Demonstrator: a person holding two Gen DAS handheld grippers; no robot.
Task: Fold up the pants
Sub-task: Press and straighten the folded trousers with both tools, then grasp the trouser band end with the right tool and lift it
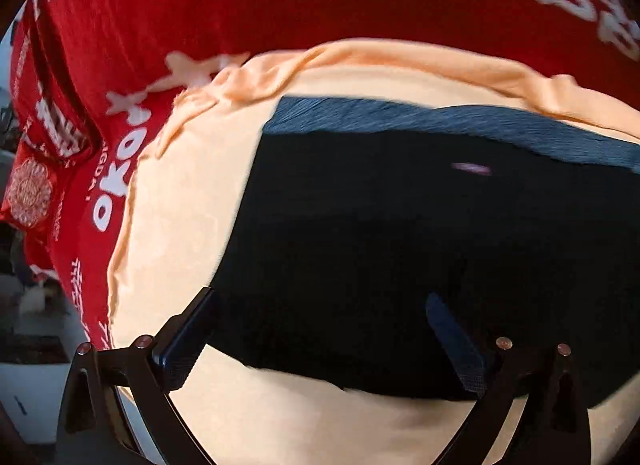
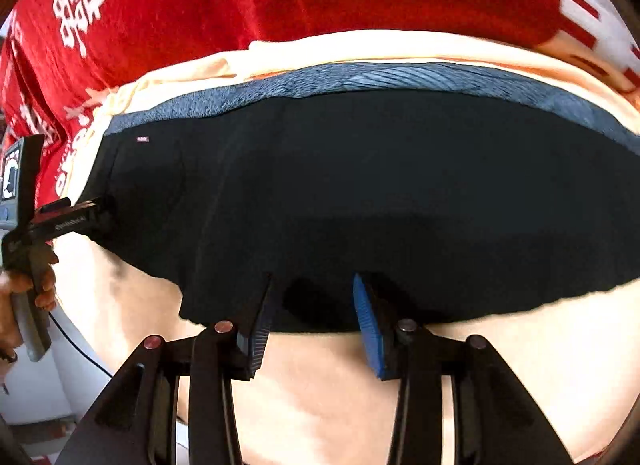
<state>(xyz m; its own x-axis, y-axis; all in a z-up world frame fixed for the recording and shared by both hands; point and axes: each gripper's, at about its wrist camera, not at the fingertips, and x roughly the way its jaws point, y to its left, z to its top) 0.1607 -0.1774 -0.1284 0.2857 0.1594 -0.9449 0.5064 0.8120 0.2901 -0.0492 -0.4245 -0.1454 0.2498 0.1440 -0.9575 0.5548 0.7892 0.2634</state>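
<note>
One red cloth printed with white characters [image 2: 360, 1] covers the whole far part of the scene, the largest thing in both views. On it lies one pale peach sheet of soft fabric [image 1: 180, 225], its far edge rumpled into a ridge. On that sheet rests the single pair of black pants [image 2: 340, 193], folded into a broad flat slab with one grey-blue ribbed waistband [image 2: 360, 79] running along the far edge and one tiny pale label [image 2: 143, 139] near its left corner. The pants look smooth and dark, with a faint crease across the middle and an uneven near hem over the peach sheet. Two hand-held grippers are in play. The right gripper [image 2: 312, 297] has its two fingers partly spread, one black ribbed pad on the left and one blue pad [image 2: 366, 329] on the right, both over the near hem of the pants; a dark fold of cloth sits between them, but the pads do not press on it. The left gripper [image 1: 320, 305] stands spread wide, its two fingers straddling the near left corner of the pants without pinching. In the right wrist view that left gripper appears at the left edge, its tip at the pants' side, with the person's hand [image 2: 28, 289] around its grey handle.
</note>
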